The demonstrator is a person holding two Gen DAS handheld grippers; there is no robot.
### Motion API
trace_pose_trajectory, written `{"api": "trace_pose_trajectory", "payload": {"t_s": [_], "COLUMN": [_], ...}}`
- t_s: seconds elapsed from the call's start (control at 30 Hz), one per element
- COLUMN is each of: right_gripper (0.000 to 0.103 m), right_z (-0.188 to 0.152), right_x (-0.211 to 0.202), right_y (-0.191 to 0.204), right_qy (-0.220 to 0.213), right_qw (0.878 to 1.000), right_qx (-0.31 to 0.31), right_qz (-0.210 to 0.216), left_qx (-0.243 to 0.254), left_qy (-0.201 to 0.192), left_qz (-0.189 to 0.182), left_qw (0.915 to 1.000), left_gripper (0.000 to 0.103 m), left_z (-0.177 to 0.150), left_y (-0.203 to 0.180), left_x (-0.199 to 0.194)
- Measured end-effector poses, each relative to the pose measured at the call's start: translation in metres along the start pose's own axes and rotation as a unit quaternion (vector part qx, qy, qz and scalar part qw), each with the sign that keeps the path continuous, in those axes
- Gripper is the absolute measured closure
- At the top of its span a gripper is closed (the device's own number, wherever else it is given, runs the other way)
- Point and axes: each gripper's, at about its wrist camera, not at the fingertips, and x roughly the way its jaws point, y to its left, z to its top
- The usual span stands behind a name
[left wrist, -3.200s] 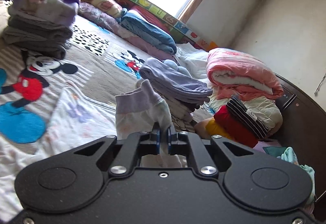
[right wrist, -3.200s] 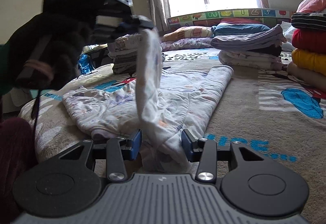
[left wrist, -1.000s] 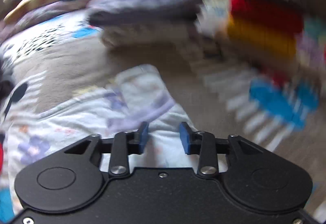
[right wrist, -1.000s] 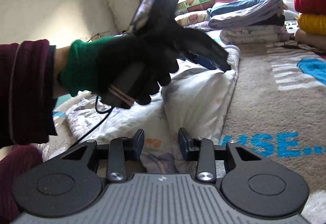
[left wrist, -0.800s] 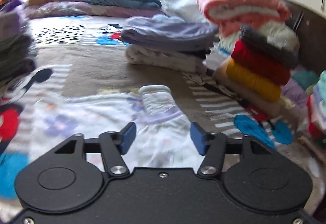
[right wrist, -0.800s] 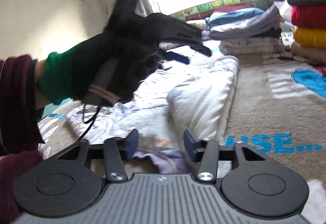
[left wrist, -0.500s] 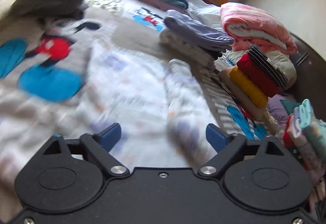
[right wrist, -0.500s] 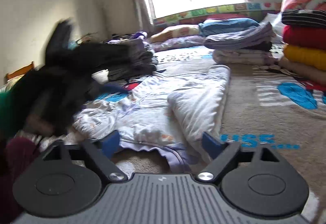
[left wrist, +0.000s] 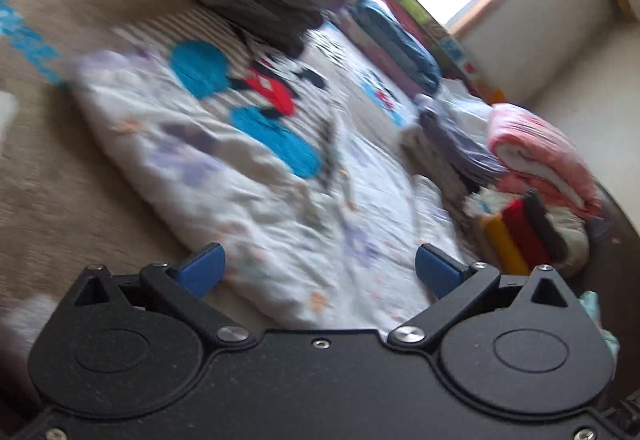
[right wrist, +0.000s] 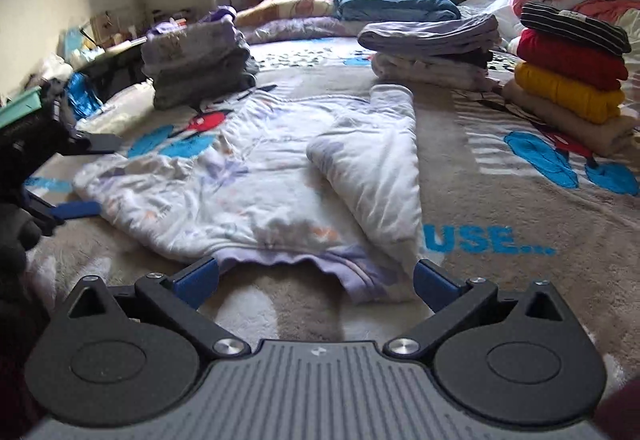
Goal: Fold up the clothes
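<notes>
Both grippers are seen with jaws spread wide and nothing held: the right gripper [right wrist: 316, 278] just before the lavender hem of the white printed garment [right wrist: 256, 184], the left gripper [left wrist: 320, 270] over it. The garment is spread on the Mickey Mouse blanket [right wrist: 500, 200], one sleeve [right wrist: 376, 164] folded inward. Folded stacks [right wrist: 568, 80] are ranged beyond.

1. We see bare blanket [right wrist: 520, 200] right of the white printed garment [right wrist: 280, 180].
2. Farther right, a stack of folded sweaters [right wrist: 568, 80] blocks us.
3. Ahead, the grey pile [right wrist: 196, 60] and lilac pile [right wrist: 432, 44] leave a gap.
</notes>
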Motion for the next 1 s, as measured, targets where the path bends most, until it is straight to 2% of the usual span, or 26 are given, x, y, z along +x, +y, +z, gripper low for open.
{"api": "trace_pose_trajectory", "payload": {"t_s": [0.17,0.23,0.47,0.63,0.8,0.93,1.0], "right_gripper": [0.0,0.0,0.0,0.0,0.0,0.0,0.0], "right_z": [-0.003,-0.003,-0.004,-0.004,-0.005,-0.006,-0.006], "right_x": [-0.001,0.0,0.002,0.005,0.007,0.009,0.01], "right_y": [0.0,-0.001,-0.003,-0.005,-0.008,-0.009,-0.009], "right_qy": [0.013,0.017,0.022,0.029,0.035,0.039,0.041], "right_qw": [1.0,1.0,1.0,0.999,0.999,0.999,0.999], "right_qx": [-0.004,0.0,0.004,0.008,0.011,0.012,0.013], "right_qz": [-0.01,-0.012,-0.018,-0.022,-0.025,-0.025,-0.024], "left_qx": [-0.017,-0.034,-0.082,-0.102,-0.129,-0.133,-0.126], "left_qy": [-0.042,-0.051,-0.051,-0.053,-0.067,-0.079,-0.086], "left_qz": [0.07,0.083,0.117,0.106,0.081,0.073,0.077], "left_qw": [0.9965,0.9946,0.9885,0.9877,0.9861,0.9851,0.9853], "left_gripper": [0.006,0.006,0.018,0.018,0.018,0.019,0.024], "left_z": [0.006,0.008,0.011,0.012,0.017,0.02,0.024], "left_y": [0.021,0.032,0.058,0.07,0.083,0.086,0.086], "left_x": [-0.015,-0.019,-0.019,-0.014,-0.013,-0.011,-0.007]}}
